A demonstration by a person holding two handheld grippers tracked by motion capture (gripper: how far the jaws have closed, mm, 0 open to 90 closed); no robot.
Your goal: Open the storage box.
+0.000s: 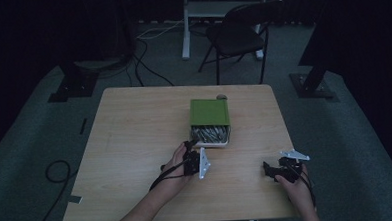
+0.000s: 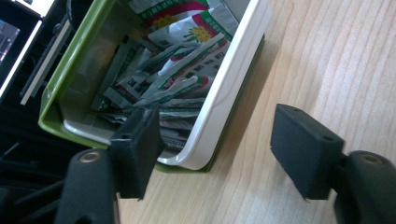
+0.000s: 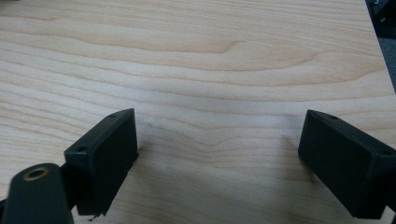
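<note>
R gripper near table front edge, well right of the green box; jaws wide open on bare wood. L gripper at box's near white rim, jaws apart, nothing pinched. Box w/ sachets sits mid-table; folding chair beyond it.

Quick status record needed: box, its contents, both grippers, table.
box: green box with white inner tray, slid part-way open, mid-table
contents: foil sachets, loosely piled
left gripper: at the tray's open end, jaws apart, straddling the tray's corner, not pressing on it
right gripper: jaws open over bare wood, nothing between them
table: light wood
</note>
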